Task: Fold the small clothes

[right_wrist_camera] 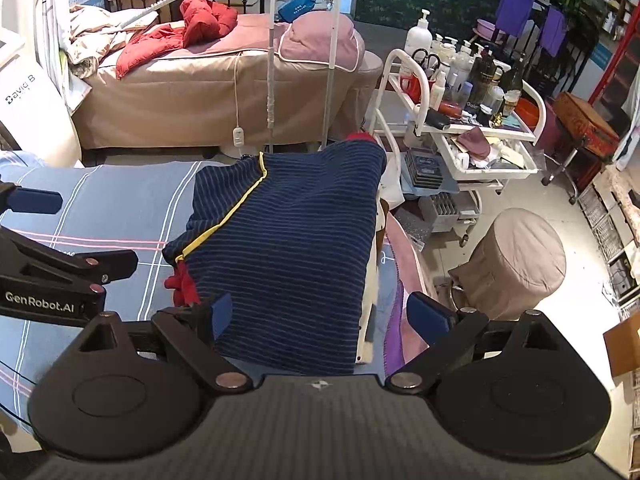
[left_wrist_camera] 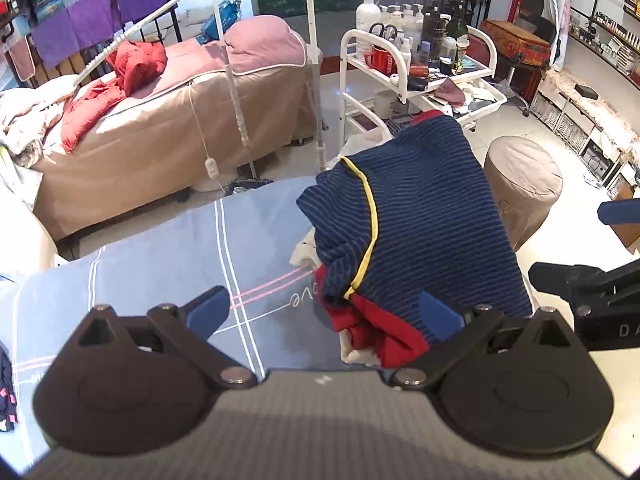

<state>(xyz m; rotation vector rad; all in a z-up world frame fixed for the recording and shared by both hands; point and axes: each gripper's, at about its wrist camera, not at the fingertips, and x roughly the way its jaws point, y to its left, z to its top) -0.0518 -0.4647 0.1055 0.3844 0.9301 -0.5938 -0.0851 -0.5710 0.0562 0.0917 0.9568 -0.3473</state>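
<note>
**Both grippers spread wide at the near edge of a striped garment**

A blue checked sheet (left_wrist_camera: 160,248) covers the work surface ahead of both pairs of fingers. On it lies the navy striped garment (right_wrist_camera: 288,248) with yellow piping and red trim, bunched toward the left gripper. The right gripper (right_wrist_camera: 326,316) stands wide open, its fingers straddling the garment's near edge. The left gripper (left_wrist_camera: 324,308) is also wide open, its right finger (left_wrist_camera: 438,316) over the cloth beside the red trim.

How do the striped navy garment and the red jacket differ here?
The navy garment has thin stripes and yellow trim; the red jacket is plain. The garment lies on the near blue bedspread, between both open grippers; the jacket lies crumpled on the far bed. Both lie unfolded.
</note>
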